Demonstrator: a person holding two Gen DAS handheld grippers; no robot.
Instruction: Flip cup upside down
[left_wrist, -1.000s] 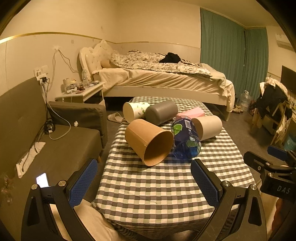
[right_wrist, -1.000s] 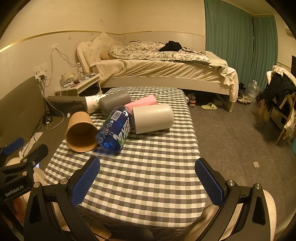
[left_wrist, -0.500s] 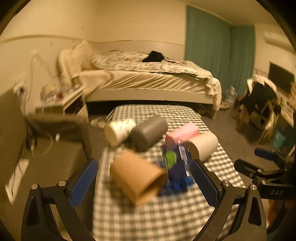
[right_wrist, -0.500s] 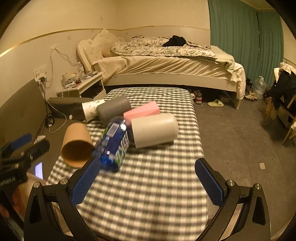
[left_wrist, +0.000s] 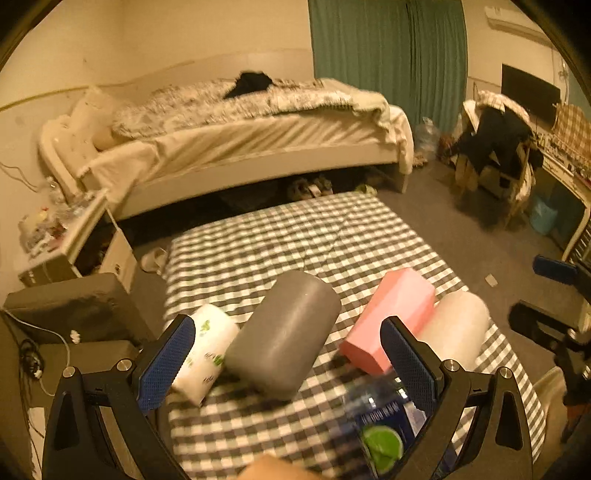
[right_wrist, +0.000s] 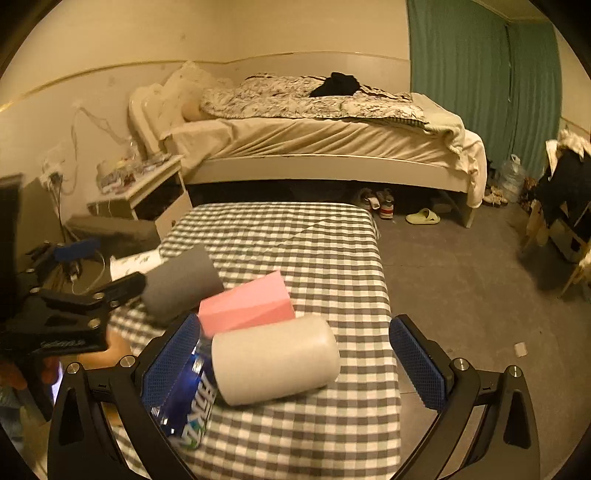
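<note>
Checked tablecloth (right_wrist: 295, 236), bed (right_wrist: 314, 147), green curtain (right_wrist: 480, 81)

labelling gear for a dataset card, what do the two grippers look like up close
Both match. The left gripper and right gripper each have two black angular arms with triangular cut-outs and silver bolt heads, ending in flat blue pads with a fine mesh texture. Seen from the right wrist camera, the left gripper's black body carries small white lettering, too blurred to read. No cables or sleeves show.
</note>
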